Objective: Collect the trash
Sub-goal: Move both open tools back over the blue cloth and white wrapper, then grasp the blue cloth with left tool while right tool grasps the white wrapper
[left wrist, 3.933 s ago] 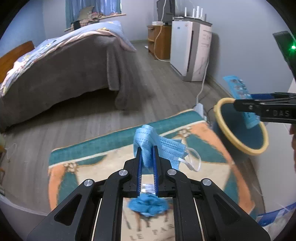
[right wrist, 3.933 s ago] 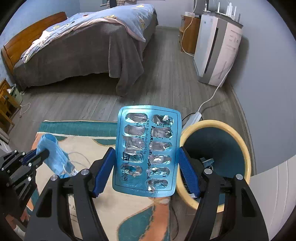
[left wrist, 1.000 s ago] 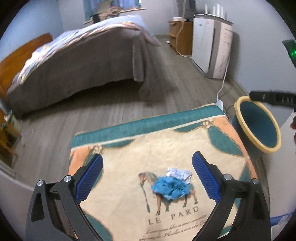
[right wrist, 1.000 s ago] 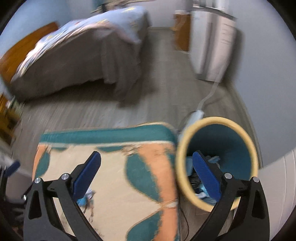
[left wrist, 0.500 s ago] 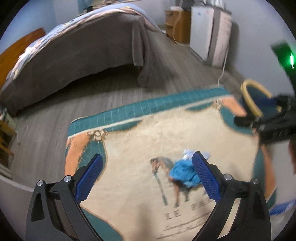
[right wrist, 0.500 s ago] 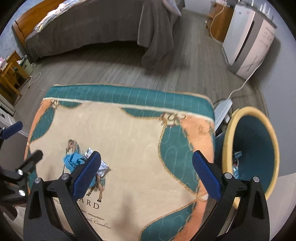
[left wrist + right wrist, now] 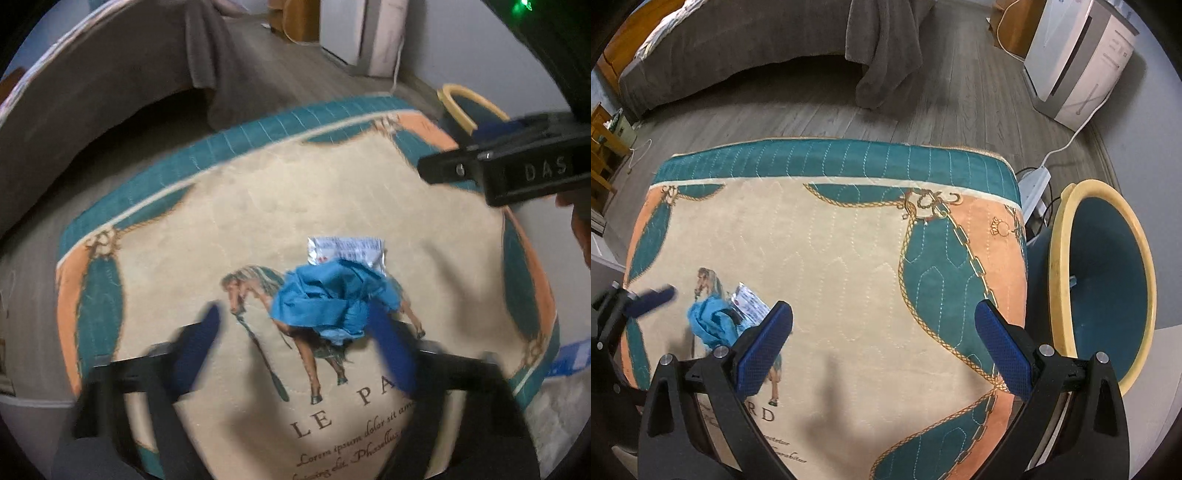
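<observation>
Blue crumpled cloth (image 7: 328,301) lies on a quilted cover (image 7: 258,206) printed with a horse and lettering, in beige, teal and orange. A small white and silver sachet (image 7: 347,250) lies touching the cloth on its far side, partly tucked under it.

The left gripper (image 7: 295,332) points steeply down at the cloth. Its jaws have just been closing and stand at a middling width, blurred in the left wrist view. The cloth sits between them, nearer the right finger (image 7: 388,343), which looks to be at the cloth's edge; the left finger (image 7: 199,339) stands apart from it. Whether any pad presses on the cloth cannot be told, and it rests on the cover.

The right gripper (image 7: 882,345) hangs over the right part of the cover with its jaws wide and nothing between them. In its view the cloth (image 7: 711,325) and sachet (image 7: 750,302) lie to the left, just beside and partly behind its left finger (image 7: 764,347), and the left gripper's blue tip (image 7: 652,299) shows further left.

A teal bin (image 7: 1108,280) with a yellow rim stands on the floor just right of the cover; a scrap shows inside, too small to name. A white power strip (image 7: 1036,184) with its cable lies beyond the cover's far right corner. Farther off are a bed (image 7: 757,40) under a grey blanket and a white appliance (image 7: 1078,62) by the wall.
</observation>
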Tool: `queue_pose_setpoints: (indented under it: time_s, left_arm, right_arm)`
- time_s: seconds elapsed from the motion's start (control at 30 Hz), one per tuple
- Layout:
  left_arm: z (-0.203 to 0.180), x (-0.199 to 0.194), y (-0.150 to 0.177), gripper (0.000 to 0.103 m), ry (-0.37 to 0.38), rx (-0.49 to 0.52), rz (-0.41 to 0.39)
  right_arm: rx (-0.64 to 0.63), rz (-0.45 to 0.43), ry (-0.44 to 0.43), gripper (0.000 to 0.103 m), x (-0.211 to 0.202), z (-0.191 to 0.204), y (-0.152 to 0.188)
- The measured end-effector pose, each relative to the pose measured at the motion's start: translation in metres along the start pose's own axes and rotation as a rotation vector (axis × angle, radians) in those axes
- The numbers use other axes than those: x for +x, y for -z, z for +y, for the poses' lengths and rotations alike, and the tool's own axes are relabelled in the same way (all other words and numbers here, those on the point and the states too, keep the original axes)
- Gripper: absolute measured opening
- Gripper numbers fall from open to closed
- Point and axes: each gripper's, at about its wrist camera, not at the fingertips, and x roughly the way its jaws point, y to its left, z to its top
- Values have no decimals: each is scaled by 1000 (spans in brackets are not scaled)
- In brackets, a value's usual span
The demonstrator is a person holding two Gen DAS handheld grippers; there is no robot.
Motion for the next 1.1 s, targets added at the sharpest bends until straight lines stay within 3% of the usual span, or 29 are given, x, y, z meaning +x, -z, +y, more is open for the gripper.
queue_pose_setpoints:
  time_s: [0.07, 0.13, 0.23, 0.57, 0.77, 0.87, 0.93, 1.0, 1.1]
  left_arm:
    - [1, 0, 1, 48, 59, -14, 6]
    - [0, -3, 0, 19, 86, -9, 2]
    - [6, -8, -1, 1, 108, -31, 7]
    - [36, -24, -2, 1, 65, -101, -25]
    - [37, -22, -3, 1, 39, -79, -12]
    - [44, -21, -2, 3, 41, -107, -10]
    - [46, -20, -1, 9, 44, -114, -6]
    - [45, -19, 0, 14, 43, -108, -3]
    - [45, -18, 2, 23, 50, -107, 0]
  right_arm:
    - [7, 6, 0, 97, 2, -2, 1]
    - [11, 8, -6, 97, 3, -1, 2]
    - [-9, 7, -6, 97, 3, 4, 3]
    - [-130, 21, -21, 95, 13, 38, 8]
    - [-227, 93, -77, 68, 34, 68, 18]
    - [-279, 103, -89, 62, 39, 86, 22]
    - [-293, 105, -103, 57, 42, 95, 23]
    - [-295, 119, -120, 39, 47, 100, 23]
    - [-294, 120, -122, 23, 47, 101, 22]
